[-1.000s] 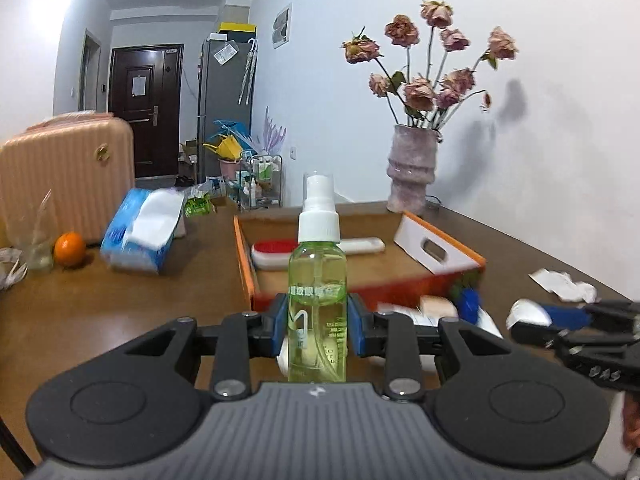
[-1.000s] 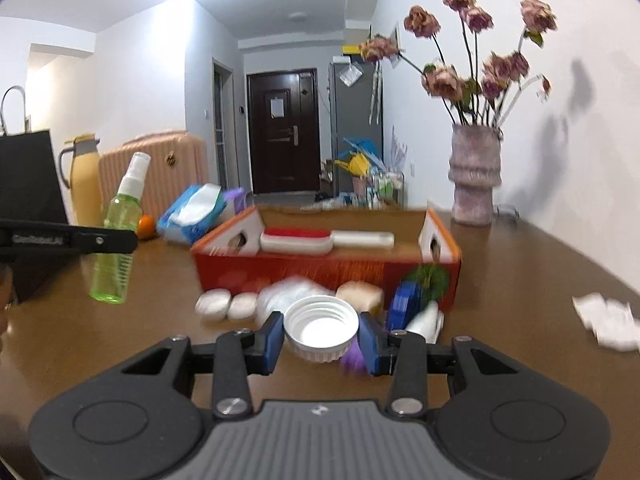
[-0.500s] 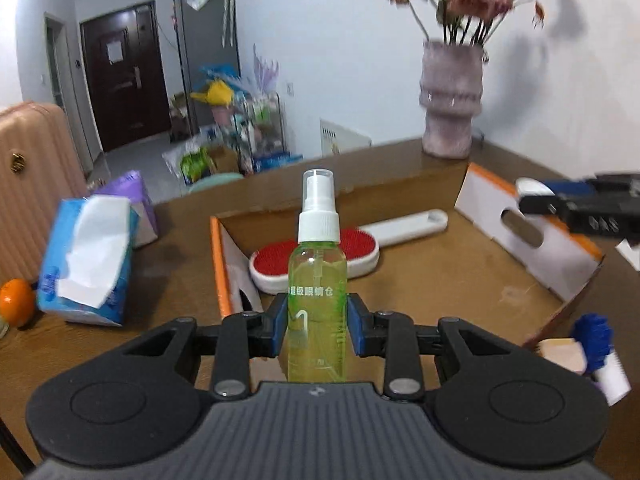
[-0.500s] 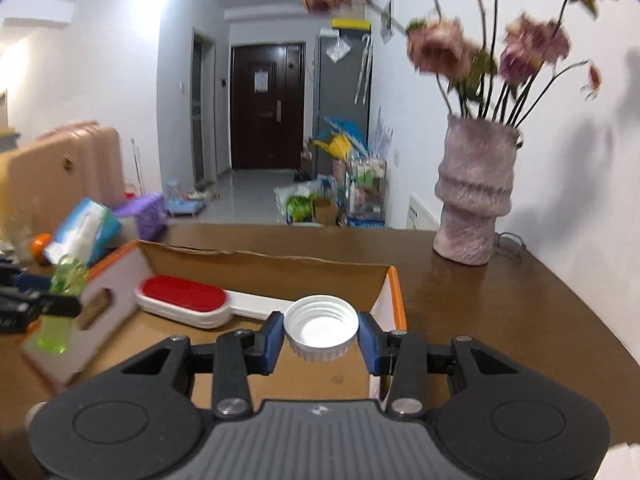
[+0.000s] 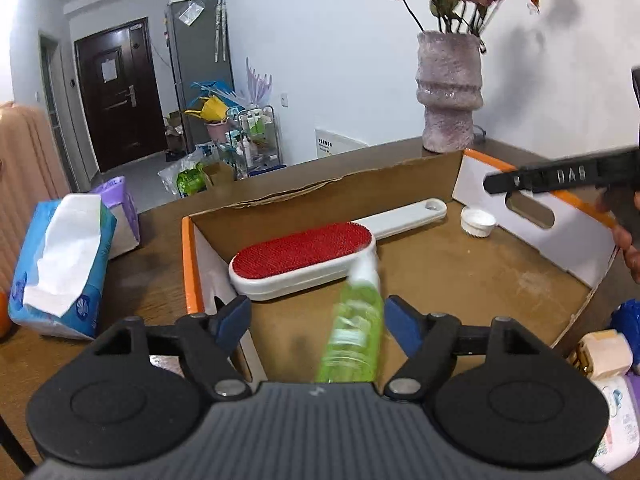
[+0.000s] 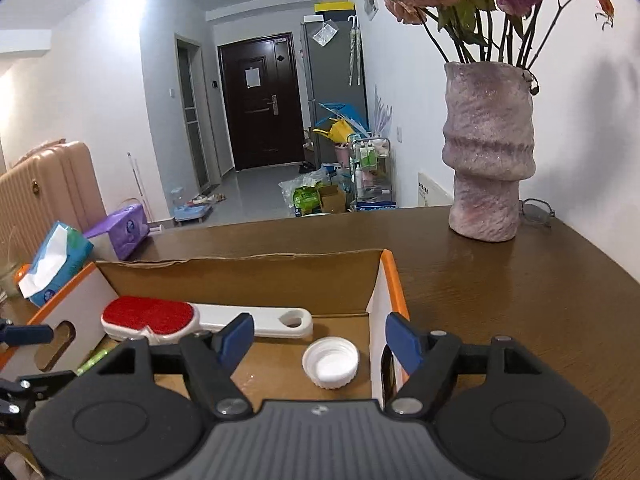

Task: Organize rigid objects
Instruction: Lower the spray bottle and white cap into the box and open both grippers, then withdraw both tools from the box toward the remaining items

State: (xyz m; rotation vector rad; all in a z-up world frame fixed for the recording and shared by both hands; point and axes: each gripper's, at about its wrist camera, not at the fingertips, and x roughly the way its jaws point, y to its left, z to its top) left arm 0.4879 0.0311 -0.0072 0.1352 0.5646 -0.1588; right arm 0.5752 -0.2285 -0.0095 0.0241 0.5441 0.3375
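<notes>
Both of my grippers have let go since a moment ago, when the left pinched the spray bottle and the right pinched the cap. Now my left gripper (image 5: 318, 320) is opening, its jaws spread, and the green spray bottle (image 5: 354, 332) tips over blurred between them, free of the pads, above the cardboard box (image 5: 436, 276). My right gripper (image 6: 318, 340) is opening too, jaws apart, with the white bottle cap (image 6: 331, 362) lying on the box floor beside the red lint brush (image 6: 160, 316).
</notes>
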